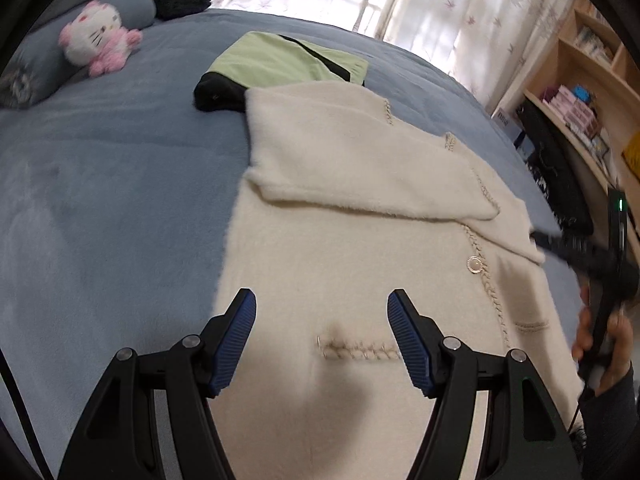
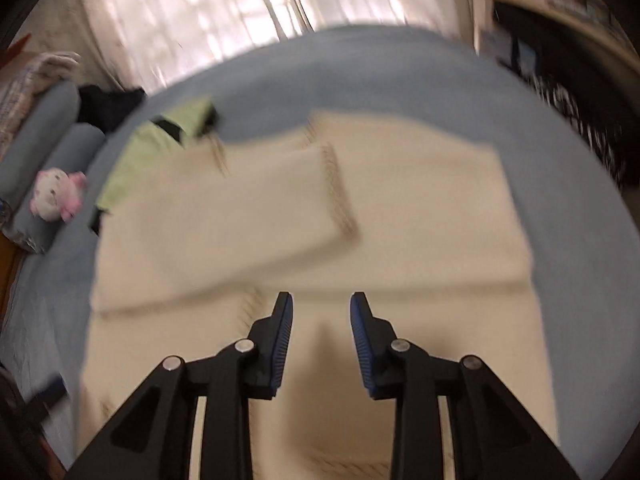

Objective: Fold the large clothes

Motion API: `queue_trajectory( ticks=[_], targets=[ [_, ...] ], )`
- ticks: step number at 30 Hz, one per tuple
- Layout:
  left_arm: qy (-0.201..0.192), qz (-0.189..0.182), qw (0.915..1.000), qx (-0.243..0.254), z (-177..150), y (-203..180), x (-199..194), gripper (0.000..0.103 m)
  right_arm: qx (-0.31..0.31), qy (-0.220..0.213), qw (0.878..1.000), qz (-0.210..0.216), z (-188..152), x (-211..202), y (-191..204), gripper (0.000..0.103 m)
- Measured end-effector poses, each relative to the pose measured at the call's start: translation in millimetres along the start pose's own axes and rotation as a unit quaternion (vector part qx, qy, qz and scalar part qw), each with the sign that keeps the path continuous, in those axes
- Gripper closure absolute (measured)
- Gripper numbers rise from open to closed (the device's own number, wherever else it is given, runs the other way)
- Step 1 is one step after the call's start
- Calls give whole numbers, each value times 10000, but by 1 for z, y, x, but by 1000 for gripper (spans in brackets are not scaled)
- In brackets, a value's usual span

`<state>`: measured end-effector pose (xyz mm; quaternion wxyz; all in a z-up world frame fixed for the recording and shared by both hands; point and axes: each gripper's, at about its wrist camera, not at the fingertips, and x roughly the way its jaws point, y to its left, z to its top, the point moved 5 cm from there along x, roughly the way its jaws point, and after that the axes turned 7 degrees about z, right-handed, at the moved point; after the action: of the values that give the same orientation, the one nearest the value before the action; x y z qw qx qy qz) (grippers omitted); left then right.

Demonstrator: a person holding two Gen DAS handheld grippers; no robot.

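Note:
A cream fuzzy cardigan (image 1: 340, 208) lies flat on the blue bed, one sleeve folded across its chest. It has braided trim and a pearl button (image 1: 475, 264). My left gripper (image 1: 322, 304) is open and empty, hovering over the cardigan's lower front. The right wrist view is motion-blurred; there the cardigan (image 2: 280, 216) fills the middle. My right gripper (image 2: 320, 312) is open and empty above the cardigan; in the left wrist view it (image 1: 560, 242) is blurred at the garment's right edge, held by a hand.
A folded green and black garment (image 1: 280, 64) lies beyond the cardigan. A pink and white plush toy (image 1: 100, 36) and blue pillows (image 1: 132, 4) sit at the far left. A wooden shelf (image 1: 580, 92) stands right of the blue bed (image 1: 100, 200); curtains hang behind.

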<state>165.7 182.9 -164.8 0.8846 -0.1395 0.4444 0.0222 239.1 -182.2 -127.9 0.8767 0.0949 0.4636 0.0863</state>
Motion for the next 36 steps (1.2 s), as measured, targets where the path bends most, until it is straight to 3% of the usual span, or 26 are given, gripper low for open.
queue_trajectory(
  ticks=[3,8,14,20,25,27,28,30,34,36],
  targets=[
    [-48,56,9996,271,23,-3,9,36,169,135,9997,145,-4,3,-16,73],
    [108,227,9986,460,76,8,51,36,389,106,9965,729,28,21,-21,70],
    [507,5,9987,-36,126,36,110,36,257,270,9952,905,78,76,-6,70],
    [772,33,9966,-291,144,51,156,36,351,459,9937,958,100,121,-16,70],
    [765,-61,9962,-410,152,54,176,36,286,326,9941,994,98,126,-14,71],
    [659,-77,9968,-450,158,51,178,53,114,275,9961,835,96,125,-11,83],
    [596,-122,9971,-451,163,48,179,75,43,262,9968,750,96,124,-9,86],
    [415,93,9982,-429,170,44,172,90,7,199,9970,749,96,113,-6,89],
    [-78,418,9991,-1,176,28,149,92,110,-282,9935,1100,98,66,4,89],
    [-171,543,9982,192,176,25,148,92,13,-388,9951,908,94,62,4,89]
  ],
)
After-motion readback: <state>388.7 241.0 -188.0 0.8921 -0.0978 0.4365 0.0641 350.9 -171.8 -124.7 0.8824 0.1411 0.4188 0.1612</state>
